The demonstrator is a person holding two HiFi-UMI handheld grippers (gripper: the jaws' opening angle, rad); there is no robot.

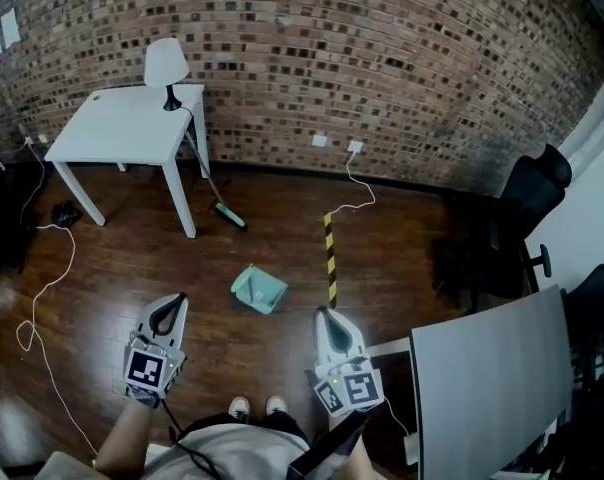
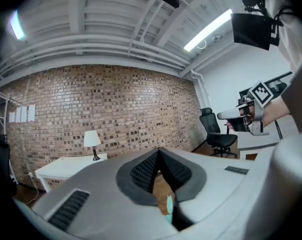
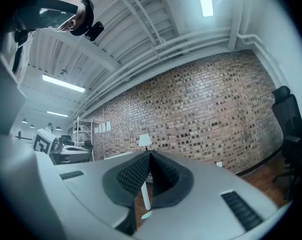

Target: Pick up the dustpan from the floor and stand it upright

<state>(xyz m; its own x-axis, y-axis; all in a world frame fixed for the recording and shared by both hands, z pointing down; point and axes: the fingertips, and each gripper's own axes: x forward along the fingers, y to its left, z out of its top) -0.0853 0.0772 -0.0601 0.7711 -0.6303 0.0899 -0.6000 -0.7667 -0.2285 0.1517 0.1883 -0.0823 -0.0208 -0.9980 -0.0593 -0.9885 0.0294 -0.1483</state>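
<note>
A teal dustpan [image 1: 258,289] lies flat on the dark wood floor, ahead of the person's feet. A broom [image 1: 214,186] with a teal head leans against the white table [image 1: 122,126] farther back. My left gripper [image 1: 172,303] hangs in the air to the near left of the dustpan, shut and empty. My right gripper [image 1: 323,315] hangs to the dustpan's near right, shut and empty too. Both point level toward the brick wall. In the left gripper view a sliver of teal [image 2: 169,204] shows below the closed tips [image 2: 158,152]. The right gripper view shows closed tips [image 3: 150,155].
A white lamp [image 1: 166,68] stands on the table. A yellow-black striped tape [image 1: 330,259] runs along the floor right of the dustpan. White cables [image 1: 44,288] trail at the left. A grey desk [image 1: 497,376] and black office chairs [image 1: 517,218] crowd the right side.
</note>
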